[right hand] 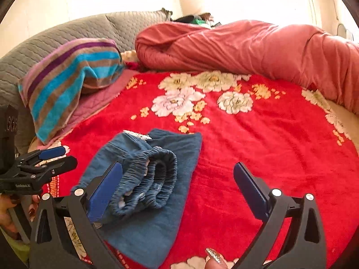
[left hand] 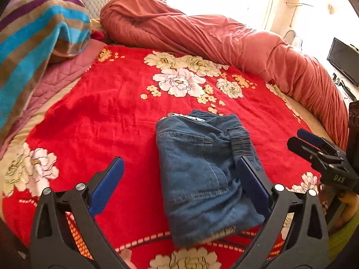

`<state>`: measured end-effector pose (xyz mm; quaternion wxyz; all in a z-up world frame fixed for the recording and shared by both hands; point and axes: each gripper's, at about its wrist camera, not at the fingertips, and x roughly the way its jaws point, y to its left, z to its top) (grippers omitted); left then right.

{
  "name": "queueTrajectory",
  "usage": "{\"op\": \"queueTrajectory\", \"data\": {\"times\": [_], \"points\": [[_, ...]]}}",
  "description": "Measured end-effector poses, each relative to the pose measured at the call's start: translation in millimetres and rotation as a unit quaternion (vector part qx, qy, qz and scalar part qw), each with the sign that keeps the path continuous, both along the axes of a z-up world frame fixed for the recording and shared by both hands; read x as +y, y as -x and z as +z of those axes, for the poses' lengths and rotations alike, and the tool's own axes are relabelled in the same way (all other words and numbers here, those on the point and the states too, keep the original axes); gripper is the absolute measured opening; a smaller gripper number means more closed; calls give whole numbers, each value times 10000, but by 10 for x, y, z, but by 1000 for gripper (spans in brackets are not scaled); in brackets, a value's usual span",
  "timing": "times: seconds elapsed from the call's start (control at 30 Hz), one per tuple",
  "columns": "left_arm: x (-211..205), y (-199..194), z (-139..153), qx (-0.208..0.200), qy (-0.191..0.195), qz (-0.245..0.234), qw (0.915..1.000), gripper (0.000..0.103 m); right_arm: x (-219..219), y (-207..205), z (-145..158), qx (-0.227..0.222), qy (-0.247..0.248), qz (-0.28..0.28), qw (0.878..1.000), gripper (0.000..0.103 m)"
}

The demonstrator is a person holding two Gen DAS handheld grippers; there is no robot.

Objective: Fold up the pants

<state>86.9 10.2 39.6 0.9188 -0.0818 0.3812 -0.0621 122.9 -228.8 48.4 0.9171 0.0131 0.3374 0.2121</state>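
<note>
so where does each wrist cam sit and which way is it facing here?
Left wrist: on the left gripper, angled down at the folded pants on the red floral blanket; own open fingers show, right gripper at the right edge.
Right wrist: on the right gripper, same downward tilt; open fingers, a fingernail, left gripper at left.
Shared: pants, blanket, striped towel, pink duvet.

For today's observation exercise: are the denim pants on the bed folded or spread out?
Folded. The pants lie as a compact layered bundle on the red blanket, elastic waistband doubled on top, no legs stretched out.
</note>
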Motion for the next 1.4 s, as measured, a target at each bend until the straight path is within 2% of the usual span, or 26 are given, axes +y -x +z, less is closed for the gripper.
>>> {"op": "queueTrajectory", "data": {"times": [0.3,0.67,1.03,1.27,1.4], "points": [[-51,442,227,-320,-138,79,9994,93,-74,418,211,-239,12,49,9997,98],[-61,832,235,-325,-243,147,9991,93,-157,777,256,-269,79,49,9996,98],[-74,1093,38,-217,-136,186,9995,93,-209,1037,107,-62,117,-112,9998,99],[-109,1124,-107,23,-154,158,9998,93,-205,1136,-138,268,211,-115,9994,99],[-138,1154,-149,50,-182,135,9997,93,-179,1184,-231,255,327,-186,9990,99]]}}
